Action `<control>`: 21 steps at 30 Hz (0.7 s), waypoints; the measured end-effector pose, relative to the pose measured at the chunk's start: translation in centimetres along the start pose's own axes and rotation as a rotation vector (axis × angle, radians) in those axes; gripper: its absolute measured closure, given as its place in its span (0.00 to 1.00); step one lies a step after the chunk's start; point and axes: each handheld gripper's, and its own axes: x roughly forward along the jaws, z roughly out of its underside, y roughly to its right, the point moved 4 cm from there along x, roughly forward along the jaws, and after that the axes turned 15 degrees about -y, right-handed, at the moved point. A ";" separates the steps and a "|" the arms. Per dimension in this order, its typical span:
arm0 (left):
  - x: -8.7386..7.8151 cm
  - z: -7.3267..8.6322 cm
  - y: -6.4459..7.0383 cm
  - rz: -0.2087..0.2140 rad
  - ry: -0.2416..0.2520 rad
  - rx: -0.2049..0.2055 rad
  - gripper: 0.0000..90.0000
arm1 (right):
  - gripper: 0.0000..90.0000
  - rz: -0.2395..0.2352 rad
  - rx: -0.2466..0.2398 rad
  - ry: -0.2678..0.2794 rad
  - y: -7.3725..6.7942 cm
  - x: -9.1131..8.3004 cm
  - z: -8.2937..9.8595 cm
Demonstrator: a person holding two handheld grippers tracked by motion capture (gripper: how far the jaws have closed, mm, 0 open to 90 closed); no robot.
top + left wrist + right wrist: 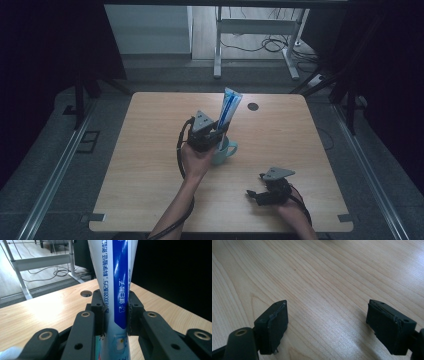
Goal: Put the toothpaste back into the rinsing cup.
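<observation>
So the left claw [216, 134] is clamped on a tall white-and-blue plastic toothpaste tube [229, 107], gripping it around its lower-middle section. In the left gripper view you can see both black jaws pressed flat against the sides of the tube [117, 285], with the blue stripe and printed lettering facing the camera. The tube stands nearly upright, leaning slightly to the right in the high view, and its bottom end sits down in or just over a pale teal ceramic mug with a handle [226, 149] — I can't tell whether it's touching the inside of the mug.

Handling-wise, my guess: a tube like this is light and soft-walled, so it'll squash if you clamp hard, and the glossy skin looks a bit slippery. The flat crimped end is up top and the stiffer cap end would be down low, so holding it closer to the lower part — like now — seems the safer spot; less flop, less chance of squeezing paste around. Being tall and top-heavy in a small mug, it'll probably lean on the rim once let go, and the mug could get nudged since it's not heavy either.

The right claw [259, 194] is spread wide with nothing in it, hovering low over the light wood-grain table [332, 277] near the front right, well apart from the mug.
</observation>
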 end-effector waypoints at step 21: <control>2.1 1.2 -0.5 -0.064 0.010 0.006 0.81 | 0.19 -0.001 0.001 -0.001 0.0 0.0 0.0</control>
